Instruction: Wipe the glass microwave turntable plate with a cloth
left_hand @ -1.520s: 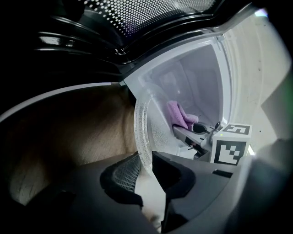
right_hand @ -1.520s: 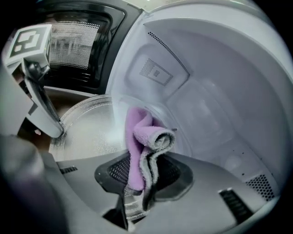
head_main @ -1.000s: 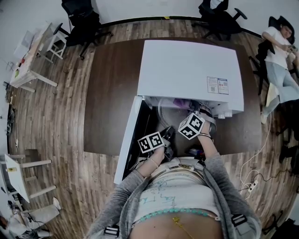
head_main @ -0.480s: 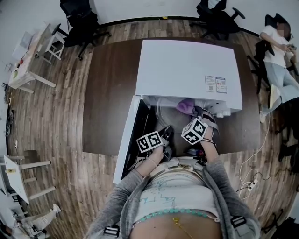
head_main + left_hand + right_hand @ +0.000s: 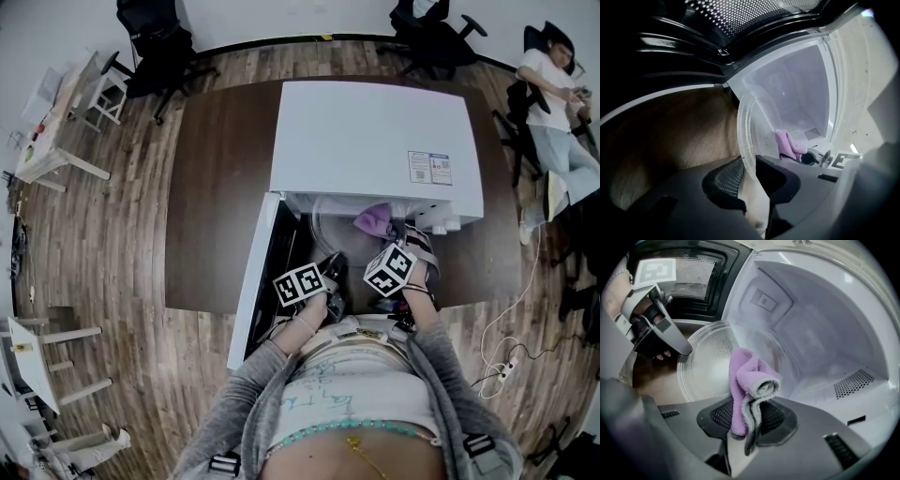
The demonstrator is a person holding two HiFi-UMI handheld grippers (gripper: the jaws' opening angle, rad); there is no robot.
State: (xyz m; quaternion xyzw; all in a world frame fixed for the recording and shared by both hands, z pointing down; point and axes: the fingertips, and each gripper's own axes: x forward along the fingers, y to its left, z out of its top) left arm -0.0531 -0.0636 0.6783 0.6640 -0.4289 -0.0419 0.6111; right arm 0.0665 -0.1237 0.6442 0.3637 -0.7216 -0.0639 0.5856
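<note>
At microwave (image 5: 375, 141) mouth: plate (image 5: 757, 122), rim pinched by left gripper (image 5: 749, 171)
Right gripper (image 5: 747, 420): clamps cloth (image 5: 747, 376) (bunched)
Method: we sweep gently

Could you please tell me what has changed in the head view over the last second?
The right gripper, shut on the purple cloth, has drawn back a little out of the microwave toward the person, so more of the cloth now shows over the glass plate. The left gripper stayed put, clamped on the plate's rim; the microwave and its open door have not moved.
</note>
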